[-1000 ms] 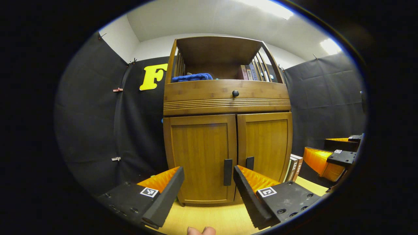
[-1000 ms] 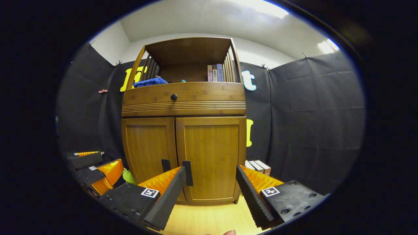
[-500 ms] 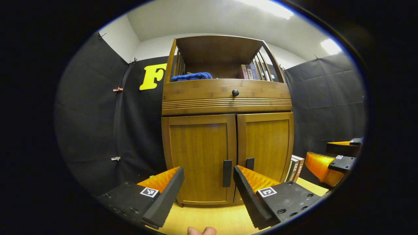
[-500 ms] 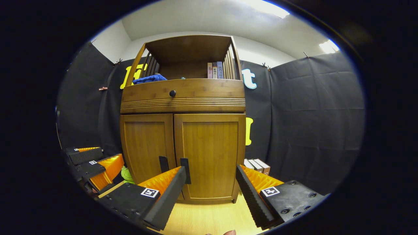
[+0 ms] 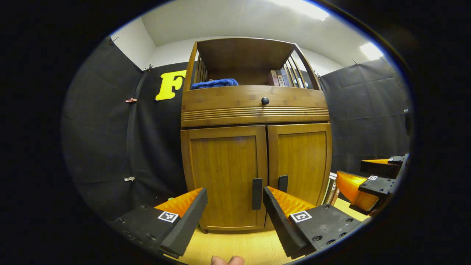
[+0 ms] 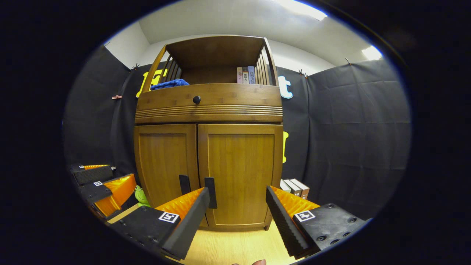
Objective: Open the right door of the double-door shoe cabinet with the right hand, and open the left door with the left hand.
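I am in the approach step: both doors of the brown bamboo double-door shoe cabinet (image 6: 208, 147) are shut and neither handle is touched. In the right gripper view my right gripper (image 6: 237, 213) has its fingers wide apart, holding nothing, and the right door's dark vertical bar handle (image 6: 210, 187) stands at about eleven o'clock from it, just above the left finger. In the left gripper view my left gripper (image 5: 234, 211) is likewise spread and empty, with the left door's dark vertical bar handle (image 5: 257, 188) at about one o'clock between the fingers. Next, I judge, I must shift the right gripper towards ten o'clock, bracket its handle, close, then pull outward.
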`<state>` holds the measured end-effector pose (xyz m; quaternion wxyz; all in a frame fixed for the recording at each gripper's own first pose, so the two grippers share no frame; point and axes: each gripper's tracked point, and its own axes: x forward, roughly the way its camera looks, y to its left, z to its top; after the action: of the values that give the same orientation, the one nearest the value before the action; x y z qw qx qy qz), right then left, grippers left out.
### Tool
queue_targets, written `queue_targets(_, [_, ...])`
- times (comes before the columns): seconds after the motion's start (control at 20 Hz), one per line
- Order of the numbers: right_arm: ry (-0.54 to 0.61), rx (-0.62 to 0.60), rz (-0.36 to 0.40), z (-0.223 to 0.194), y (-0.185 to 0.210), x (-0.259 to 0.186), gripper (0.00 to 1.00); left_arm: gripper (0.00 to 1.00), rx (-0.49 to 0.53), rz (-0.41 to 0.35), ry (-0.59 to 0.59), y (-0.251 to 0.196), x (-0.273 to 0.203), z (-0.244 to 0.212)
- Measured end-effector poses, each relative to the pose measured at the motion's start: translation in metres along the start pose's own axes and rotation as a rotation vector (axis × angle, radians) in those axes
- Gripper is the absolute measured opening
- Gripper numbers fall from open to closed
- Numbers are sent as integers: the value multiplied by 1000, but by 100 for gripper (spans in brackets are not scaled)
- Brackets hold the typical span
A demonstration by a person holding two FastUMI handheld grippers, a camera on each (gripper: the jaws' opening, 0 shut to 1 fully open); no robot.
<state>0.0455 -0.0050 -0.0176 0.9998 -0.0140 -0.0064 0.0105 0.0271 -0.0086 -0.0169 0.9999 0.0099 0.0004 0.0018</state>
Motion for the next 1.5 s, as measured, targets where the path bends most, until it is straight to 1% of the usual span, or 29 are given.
queue_targets(0.1, [8, -1, 8, -9, 5, 16, 98, 94, -6, -4, 3, 0, 1, -3])
queue_targets(0.15, [17, 5, 10, -13, 7, 25, 98, 92, -5, -5, 7, 1, 2, -6])
queue_targets(0.2, [30, 18, 14, -18, 11, 33, 98, 95, -1, -5, 8, 2, 2, -7])
queue_targets(0.35, [63, 27, 31, -34, 22, 59, 98, 95, 1, -5, 8, 4, 3, -10])
queue_targets(0.5, [101, 34, 75, -52, 42, 82, 98, 95, -8, 1, 17, 8, 3, -14])
queue_targets(0.55, [115, 42, 88, -59, 49, 91, 98, 92, -12, 4, 20, 10, 2, -15])
queue_targets(0.6, [140, 46, 94, -69, 56, 100, 98, 95, -15, 6, 21, 13, 2, -15])
queue_targets(0.65, [163, 60, 101, -78, 62, 108, 98, 95, -15, 7, 22, 14, 1, -17])
queue_targets(0.8, [200, 62, 96, -97, 73, 135, 98, 95, -20, 15, 34, 22, 1, -21])
queue_targets(0.9, [221, 60, 106, -110, 80, 151, 98, 95, -25, 19, 39, 28, -2, -24])
queue_targets(1.0, [225, 63, 106, -121, 83, 166, 97, 95, -25, 28, 43, 34, -3, -26])
queue_targets(1.05, [221, 62, 100, -121, 83, 172, 92, 95, -26, 32, 46, 37, -4, -28])
queue_targets(1.1, [215, 62, 99, -120, 84, 176, 79, 95, -27, 33, 52, 39, -5, -29])
queue_targets(1.15, [210, 67, 98, -120, 85, 180, 77, 95, -29, 35, 57, 41, -5, -31])
queue_targets(1.3, [215, 61, 87, -123, 87, 185, 37, 95, -30, 44, 72, 49, -6, -35])
queue_targets(1.35, [215, 59, 79, -128, 86, 190, 38, 97, -30, 46, 79, 50, -7, -37])
queue_targets(1.45, [215, 51, 92, -123, 85, 186, 36, 92, -35, 49, 81, 54, -9, -36])
queue_targets(1.5, [215, 51, 105, -123, 85, 186, 27, 92, -39, 48, 80, 54, -8, -34])
